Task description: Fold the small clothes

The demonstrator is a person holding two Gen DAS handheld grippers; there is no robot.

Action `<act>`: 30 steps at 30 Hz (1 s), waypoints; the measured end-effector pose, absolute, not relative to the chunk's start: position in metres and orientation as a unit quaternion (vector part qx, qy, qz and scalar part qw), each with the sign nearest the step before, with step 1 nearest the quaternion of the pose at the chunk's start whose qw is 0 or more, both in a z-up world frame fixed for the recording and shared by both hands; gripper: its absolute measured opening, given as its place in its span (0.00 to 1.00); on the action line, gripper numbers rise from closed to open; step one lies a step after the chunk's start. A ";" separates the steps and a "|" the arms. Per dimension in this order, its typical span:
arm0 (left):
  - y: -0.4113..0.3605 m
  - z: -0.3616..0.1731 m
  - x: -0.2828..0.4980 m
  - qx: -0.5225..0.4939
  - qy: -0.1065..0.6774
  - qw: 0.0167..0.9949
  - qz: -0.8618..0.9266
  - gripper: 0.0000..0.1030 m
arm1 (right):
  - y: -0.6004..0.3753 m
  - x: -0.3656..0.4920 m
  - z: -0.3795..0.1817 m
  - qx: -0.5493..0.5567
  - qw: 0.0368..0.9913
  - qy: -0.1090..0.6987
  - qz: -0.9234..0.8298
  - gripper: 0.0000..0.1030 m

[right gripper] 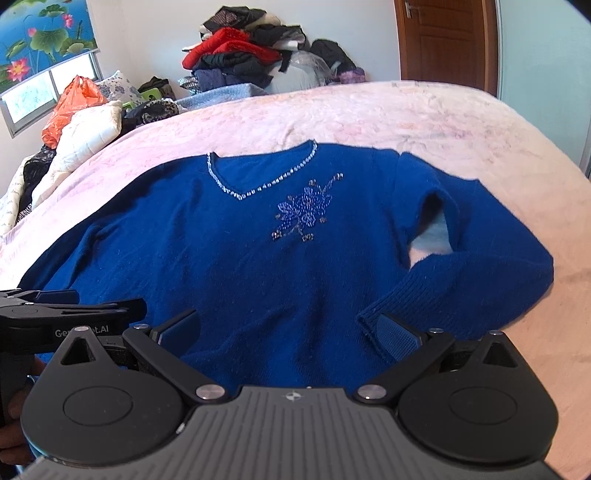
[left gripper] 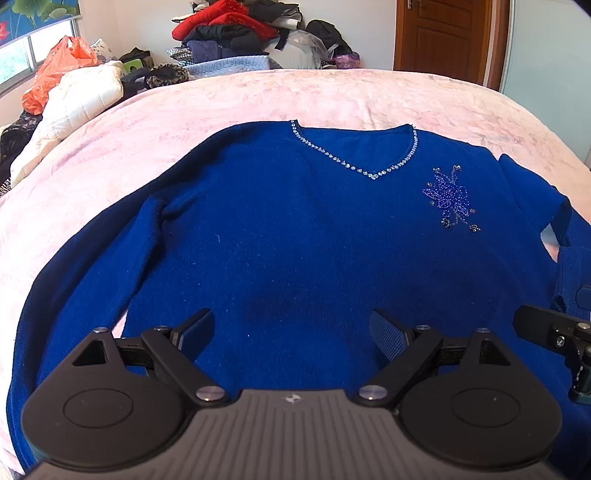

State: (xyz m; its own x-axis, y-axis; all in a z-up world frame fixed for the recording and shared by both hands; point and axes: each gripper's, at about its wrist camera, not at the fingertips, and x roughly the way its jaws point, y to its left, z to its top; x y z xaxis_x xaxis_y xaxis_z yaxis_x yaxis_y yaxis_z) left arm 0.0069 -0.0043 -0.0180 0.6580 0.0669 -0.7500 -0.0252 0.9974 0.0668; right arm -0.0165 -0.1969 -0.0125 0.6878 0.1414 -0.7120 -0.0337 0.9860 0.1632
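Observation:
A blue V-neck sweater (left gripper: 295,236) (right gripper: 229,266) with a beaded neckline and a beaded flower (left gripper: 448,197) (right gripper: 304,210) lies flat, front up, on a pink bed cover (left gripper: 332,96) (right gripper: 369,114). Its right-hand sleeve (right gripper: 480,258) is bent back, cuff toward the hem. My left gripper (left gripper: 291,332) hovers open over the lower body of the sweater, nothing between its fingers. My right gripper (right gripper: 291,332) also stands open above the hem, its right finger (right gripper: 397,339) next to the sleeve cuff. Each gripper shows at the edge of the other's view.
A heap of clothes (left gripper: 236,33) (right gripper: 243,48) stands beyond the far edge of the bed. A white quilt (left gripper: 70,110) and an orange plastic bag (left gripper: 55,70) lie at the far left by the window. A wooden door (left gripper: 443,37) is at the back right.

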 end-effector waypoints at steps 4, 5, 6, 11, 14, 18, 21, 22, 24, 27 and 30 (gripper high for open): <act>-0.005 -0.018 0.007 0.024 0.414 0.909 0.025 0.89 | -0.195 -0.022 -0.010 0.051 0.927 0.368 0.054 1.00; -0.005 -0.018 0.007 0.023 0.415 0.909 0.024 0.89 | -0.195 -0.023 -0.010 0.045 0.929 0.363 0.056 1.00; -0.004 -0.018 0.007 0.022 0.415 0.909 0.023 0.89 | -0.194 -0.024 -0.010 0.037 0.932 0.357 0.060 1.00; -0.005 -0.019 0.006 0.019 0.415 0.909 0.016 0.89 | -0.199 -0.034 -0.013 0.011 0.938 0.340 0.071 1.00; -0.008 -0.019 0.007 0.022 0.417 0.908 0.011 0.89 | -0.219 -0.036 -0.015 0.054 0.934 0.349 0.056 0.99; -0.013 -0.020 0.008 0.032 0.416 0.909 0.005 0.89 | -0.266 -0.038 -0.020 0.152 0.923 0.354 0.013 0.93; -0.016 -0.021 0.010 0.036 0.418 0.908 0.002 0.89 | -0.304 -0.045 -0.026 0.221 0.912 0.346 -0.009 0.88; -0.018 -0.022 0.011 0.037 0.420 0.907 0.000 0.89 | -0.310 -0.046 -0.028 0.213 0.911 0.352 -0.019 0.85; -0.020 -0.024 0.012 0.039 0.424 0.905 -0.003 0.89 | -0.306 -0.046 -0.030 0.152 0.918 0.365 -0.027 0.81; -0.024 -0.026 0.014 0.046 0.428 0.903 -0.006 0.89 | -0.282 -0.049 -0.033 0.047 0.928 0.371 -0.008 0.81; -0.026 -0.025 0.013 0.051 0.429 0.902 -0.011 0.89 | -0.294 -0.044 -0.040 0.147 0.913 0.381 0.020 0.79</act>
